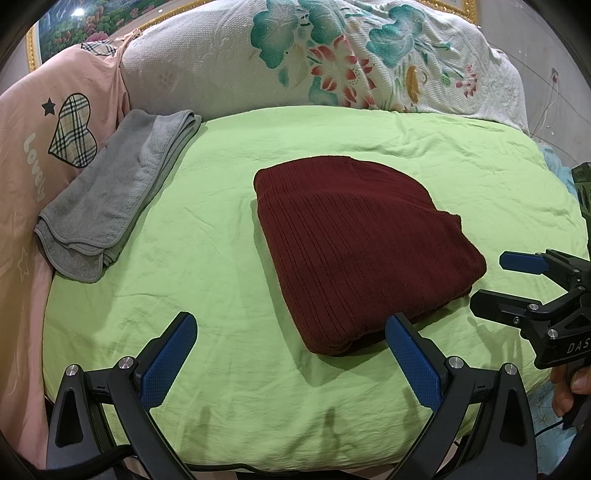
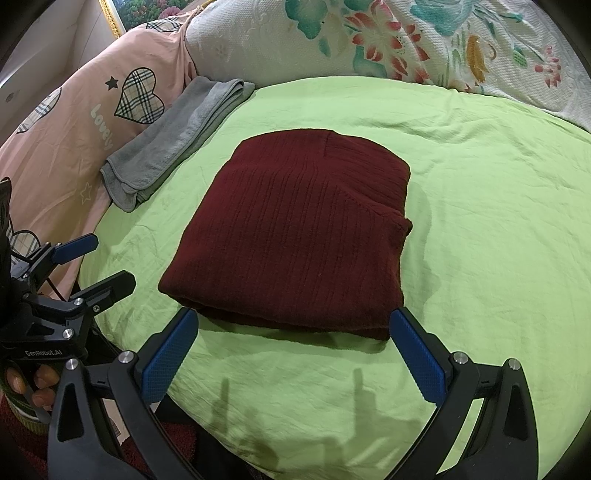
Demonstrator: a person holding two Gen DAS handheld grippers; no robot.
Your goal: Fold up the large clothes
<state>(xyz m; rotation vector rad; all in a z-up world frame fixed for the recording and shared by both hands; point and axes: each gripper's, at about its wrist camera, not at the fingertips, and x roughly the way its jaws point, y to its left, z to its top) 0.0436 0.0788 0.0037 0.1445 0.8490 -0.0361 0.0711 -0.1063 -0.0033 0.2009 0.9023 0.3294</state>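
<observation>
A wrinkled lime-green cotton sheet (image 1: pixel 229 229) covers the bed and fills most of both views. Along its far edge lies a white textured quilt printed with teal leaves and red-pink flowers (image 1: pixel 332 55). To the left sits a pale pink cushion with plaid hearts, black stars and the word "Lovely" (image 1: pixel 33 147), and a folded grey terry towel (image 1: pixel 110 192) rests against it on the sheet. Behind, a gold-framed landscape painting (image 1: pixel 66 33) hangs on a light wall (image 1: pixel 554 85). Soft shadows fall on the sheet's near edge.
</observation>
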